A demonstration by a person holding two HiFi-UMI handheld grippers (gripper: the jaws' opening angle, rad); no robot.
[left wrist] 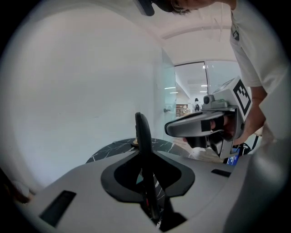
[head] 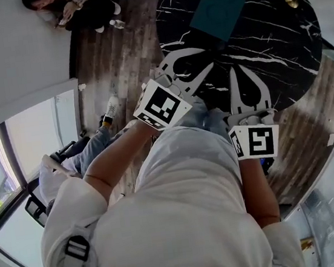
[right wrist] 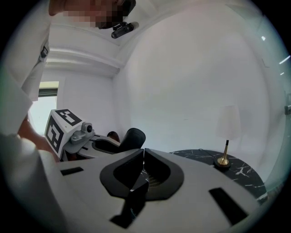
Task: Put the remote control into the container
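The left gripper point(left wrist: 145, 157) has its jaws pinching the black remote control point(left wrist: 143, 134), which stands on edge between them and sticks out past the tips. The right gripper point(right wrist: 143, 154) is just beside it, jaws pressed together with nothing between them. Both are held over the near side of the round black marble desk point(head: 266, 55). The teal container point(head: 219, 7) lies farther across the desk, well apart from the remote.

The head camera looks steeply down over the person's shoulders onto the round table point(head: 278, 54). Each gripper camera sits close behind its own jaws, facing almost level across the table's edge. The left gripper point(right wrist: 122, 142) and right gripper point(left wrist: 175, 128) show in each other's views.
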